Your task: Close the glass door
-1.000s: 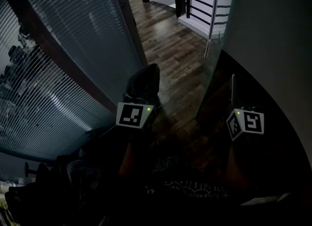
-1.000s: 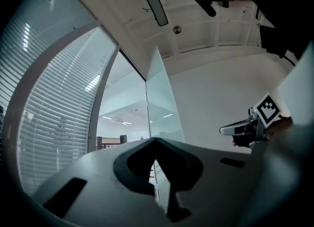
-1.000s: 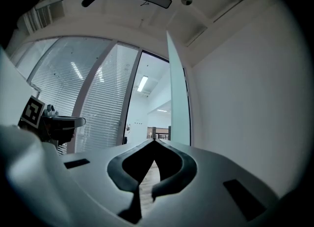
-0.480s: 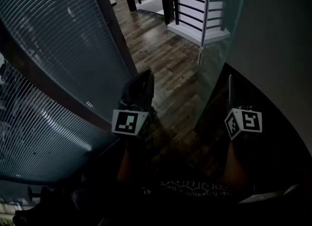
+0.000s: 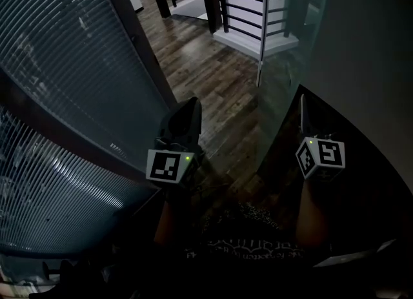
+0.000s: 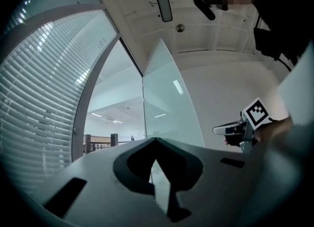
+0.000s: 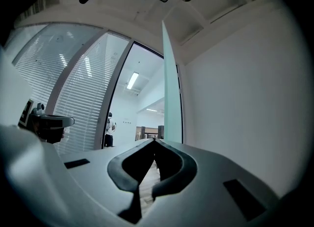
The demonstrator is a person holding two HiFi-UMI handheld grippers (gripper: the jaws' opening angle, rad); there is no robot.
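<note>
- I see the glass door [image 7: 170,88] tinted pale green.
- My floor [image 5: 219,78]: dark brown wood planks.
- Blinds [image 5: 71,65]: grey horizontal slats.
- Marker cubes [image 5: 169,166]: black-and-white squares.

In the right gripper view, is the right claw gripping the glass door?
No, the right claw is shut with nothing between its jaws, and the glass door stands further ahead.
</note>
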